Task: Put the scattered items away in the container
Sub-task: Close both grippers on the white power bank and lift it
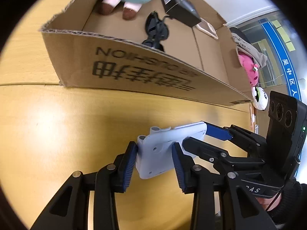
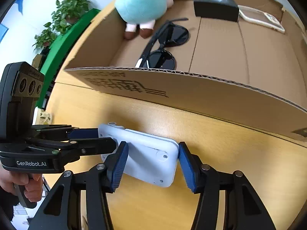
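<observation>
Both tongs (image 1: pixel 154 161) (image 2: pixel 152 163) around pale, rounded, screw-studded device (image 2: pixel 149 157).

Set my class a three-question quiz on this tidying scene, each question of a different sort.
1. True or false: the sunglasses lie inside the cardboard box.
2. What do the left gripper and right gripper both grip? A) a mug B) the white device C) a book
3. Is the white device inside the cardboard box or outside it?
Key: 1 true; 2 B; 3 outside.
</observation>
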The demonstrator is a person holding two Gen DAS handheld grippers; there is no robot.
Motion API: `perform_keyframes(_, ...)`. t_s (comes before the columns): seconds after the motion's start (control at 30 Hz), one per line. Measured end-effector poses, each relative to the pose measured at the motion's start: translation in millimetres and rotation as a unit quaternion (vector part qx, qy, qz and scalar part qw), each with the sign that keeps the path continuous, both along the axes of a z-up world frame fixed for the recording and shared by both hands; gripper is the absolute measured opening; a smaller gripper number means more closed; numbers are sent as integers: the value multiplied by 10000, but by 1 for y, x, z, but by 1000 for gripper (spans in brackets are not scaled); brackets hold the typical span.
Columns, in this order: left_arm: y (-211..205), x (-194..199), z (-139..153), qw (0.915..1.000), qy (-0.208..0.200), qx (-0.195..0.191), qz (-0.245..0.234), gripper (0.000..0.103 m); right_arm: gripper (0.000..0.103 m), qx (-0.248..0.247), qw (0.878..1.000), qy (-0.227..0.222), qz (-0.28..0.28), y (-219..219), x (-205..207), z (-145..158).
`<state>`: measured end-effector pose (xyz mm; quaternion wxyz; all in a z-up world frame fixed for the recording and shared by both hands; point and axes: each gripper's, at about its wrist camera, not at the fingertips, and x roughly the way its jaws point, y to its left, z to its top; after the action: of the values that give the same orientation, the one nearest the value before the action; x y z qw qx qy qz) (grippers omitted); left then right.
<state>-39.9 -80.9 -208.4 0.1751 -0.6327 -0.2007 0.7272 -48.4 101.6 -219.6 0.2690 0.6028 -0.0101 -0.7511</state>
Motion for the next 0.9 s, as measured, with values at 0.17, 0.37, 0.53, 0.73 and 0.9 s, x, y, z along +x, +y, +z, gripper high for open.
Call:
perform_keyframes(0.17, 21, 12, 24, 9995, 223, -202, 60, 36, 55, -140, 9997, 166, -112, 12, 16, 19)
perform_keyframes(0.37, 41, 14, 68, 9970, 708, -298, 74, 36, 51, -232, 9979, 581, -190, 25, 17, 64)
perform_keyframes(0.53, 60, 5, 107, 9932, 1098, -394, -23, 36, 51, -348, 9947, 901, -360, 44, 13, 101)
perform_keyframes(0.73, 86, -15, 152, 9868, 1556, -430, -131, 35, 51, -509, 9872, 1388, -605, 67, 1, 157)
perform_keyframes(0.9, 105, -36, 177, 9820, 1803, -434, -367, 35, 51, -611, 9795, 1715, -861, 85, -20, 193)
